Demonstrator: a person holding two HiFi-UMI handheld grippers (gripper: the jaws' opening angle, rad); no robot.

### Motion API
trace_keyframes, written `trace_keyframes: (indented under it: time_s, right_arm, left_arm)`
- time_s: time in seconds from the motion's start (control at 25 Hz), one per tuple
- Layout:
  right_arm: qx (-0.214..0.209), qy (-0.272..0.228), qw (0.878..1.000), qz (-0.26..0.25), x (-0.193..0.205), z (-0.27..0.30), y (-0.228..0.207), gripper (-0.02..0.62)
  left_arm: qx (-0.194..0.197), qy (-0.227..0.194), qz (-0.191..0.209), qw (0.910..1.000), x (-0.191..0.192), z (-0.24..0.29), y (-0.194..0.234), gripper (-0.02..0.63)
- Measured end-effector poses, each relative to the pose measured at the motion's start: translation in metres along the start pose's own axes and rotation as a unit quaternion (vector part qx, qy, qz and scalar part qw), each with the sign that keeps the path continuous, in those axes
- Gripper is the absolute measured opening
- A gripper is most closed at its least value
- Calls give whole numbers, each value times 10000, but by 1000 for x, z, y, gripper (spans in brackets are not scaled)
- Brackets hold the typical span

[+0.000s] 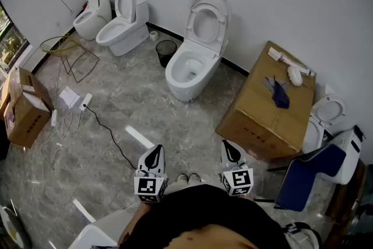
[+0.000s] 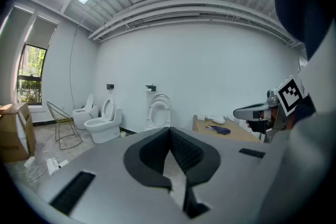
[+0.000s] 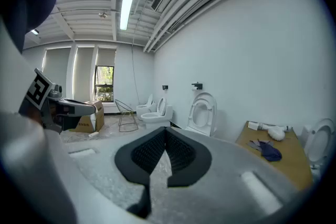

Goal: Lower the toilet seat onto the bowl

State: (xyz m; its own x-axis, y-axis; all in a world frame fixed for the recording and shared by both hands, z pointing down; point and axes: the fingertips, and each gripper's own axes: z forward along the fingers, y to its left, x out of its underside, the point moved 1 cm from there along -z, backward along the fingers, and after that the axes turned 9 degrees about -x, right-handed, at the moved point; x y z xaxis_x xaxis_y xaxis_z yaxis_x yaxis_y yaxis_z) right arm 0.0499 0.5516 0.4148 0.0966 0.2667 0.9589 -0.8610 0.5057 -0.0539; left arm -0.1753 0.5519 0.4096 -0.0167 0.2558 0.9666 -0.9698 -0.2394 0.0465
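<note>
The toilet seat (image 1: pixel 191 26) is standing raised against the wall above its bowl (image 1: pixel 187 70), across the floor from the person. The left gripper (image 1: pixel 154 158) and right gripper (image 1: pixel 231 154) are hovering close to the person's body, well apart from the toilet, each with jaws clenched on nothing. A cardboard box (image 1: pixel 274 108) is sitting right of the bowl.

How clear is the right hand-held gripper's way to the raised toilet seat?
Probably yes, once the person steps closer: the right hand-held gripper, shut and empty, is well short of the toilet seat, but only floor lies between; the cardboard box stands aside.
</note>
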Motion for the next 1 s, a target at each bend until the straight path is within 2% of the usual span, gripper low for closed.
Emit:
trace_keyframes:
  time_s: [0.44,0.68,0.8,1.0]
  right_arm:
    - [11,40,10000,10,1,1,-1,6]
    - [23,4,10000,7,0,0,1,6]
    - [-1,-163,9998,77,-4,-1,-1,6]
    - [68,-157,9999,8,-4,-1,-1,6]
  left_arm:
    - [-89,115,-97,9998,6,0,5,3]
    - [14,-93,-54,9999,-1,1,2,3]
    - [-4,89,0,10000,13,2,2,3]
    - [45,104,-9,9999,14,1,0,3]
